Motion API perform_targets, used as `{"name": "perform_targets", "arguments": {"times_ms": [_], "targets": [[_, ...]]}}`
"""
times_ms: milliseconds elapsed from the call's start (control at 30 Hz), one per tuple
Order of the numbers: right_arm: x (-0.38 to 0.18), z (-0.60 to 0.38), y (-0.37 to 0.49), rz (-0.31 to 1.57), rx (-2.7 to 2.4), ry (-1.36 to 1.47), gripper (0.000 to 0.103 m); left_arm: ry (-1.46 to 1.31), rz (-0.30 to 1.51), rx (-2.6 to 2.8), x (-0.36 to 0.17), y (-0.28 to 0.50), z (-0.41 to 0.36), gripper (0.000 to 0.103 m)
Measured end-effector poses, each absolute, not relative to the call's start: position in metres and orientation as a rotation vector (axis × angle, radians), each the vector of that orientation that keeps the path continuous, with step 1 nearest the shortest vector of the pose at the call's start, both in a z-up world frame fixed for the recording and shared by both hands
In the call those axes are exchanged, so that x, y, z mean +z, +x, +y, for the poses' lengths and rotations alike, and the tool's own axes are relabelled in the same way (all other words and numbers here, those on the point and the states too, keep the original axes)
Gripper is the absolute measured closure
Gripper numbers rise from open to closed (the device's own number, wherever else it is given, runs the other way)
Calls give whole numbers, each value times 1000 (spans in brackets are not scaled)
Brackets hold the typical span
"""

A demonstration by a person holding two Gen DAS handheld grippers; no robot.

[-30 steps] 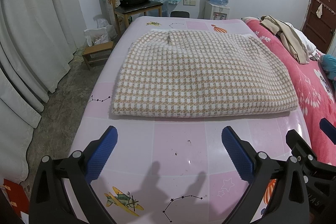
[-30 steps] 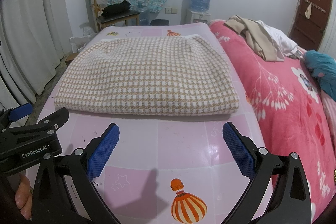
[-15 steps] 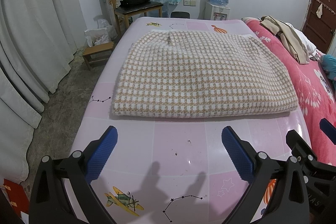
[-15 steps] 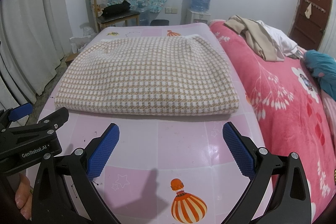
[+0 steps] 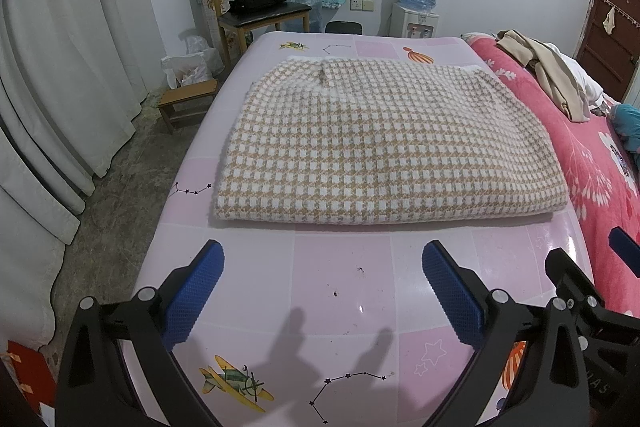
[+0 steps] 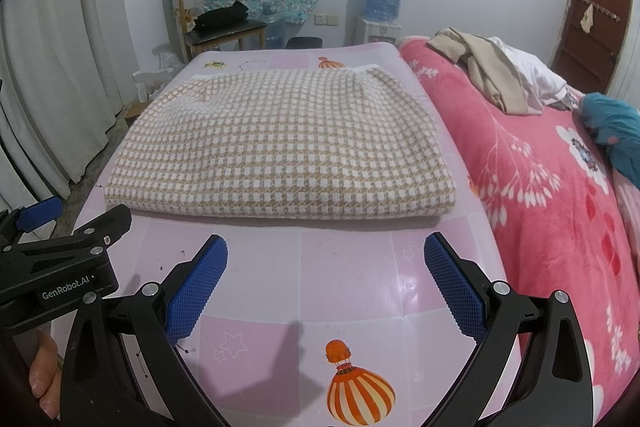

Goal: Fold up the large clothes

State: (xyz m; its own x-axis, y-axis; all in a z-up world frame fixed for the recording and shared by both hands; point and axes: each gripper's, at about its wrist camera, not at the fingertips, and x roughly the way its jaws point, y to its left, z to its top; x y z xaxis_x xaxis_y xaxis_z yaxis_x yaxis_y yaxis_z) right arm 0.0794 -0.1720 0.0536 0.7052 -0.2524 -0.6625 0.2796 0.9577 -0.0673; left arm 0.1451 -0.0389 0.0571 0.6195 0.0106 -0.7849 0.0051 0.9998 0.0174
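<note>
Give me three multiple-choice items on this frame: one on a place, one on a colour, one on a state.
1. Where does the checked garment lie?
A. on the pink mat
B. on the chair
C. on the floor

2. What colour are the gripper pads?
A. red
B. blue
C. green

3. How does the right gripper stand?
A. shut on the garment
B. shut, empty
C. open, empty

Key: 1 A, it rests folded flat on the pink mat; 2 B, the textured pads are blue; 3 C, its jaws stand wide apart short of the garment's near edge.
</note>
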Motion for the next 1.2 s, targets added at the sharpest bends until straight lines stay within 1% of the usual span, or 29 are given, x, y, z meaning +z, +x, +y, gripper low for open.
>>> {"name": "perform_targets", "arguments": {"times_ms": [1200], "targets": [[56,-169,82,728,-299,43,8,13,902,7,61,143,-39,5]]}}
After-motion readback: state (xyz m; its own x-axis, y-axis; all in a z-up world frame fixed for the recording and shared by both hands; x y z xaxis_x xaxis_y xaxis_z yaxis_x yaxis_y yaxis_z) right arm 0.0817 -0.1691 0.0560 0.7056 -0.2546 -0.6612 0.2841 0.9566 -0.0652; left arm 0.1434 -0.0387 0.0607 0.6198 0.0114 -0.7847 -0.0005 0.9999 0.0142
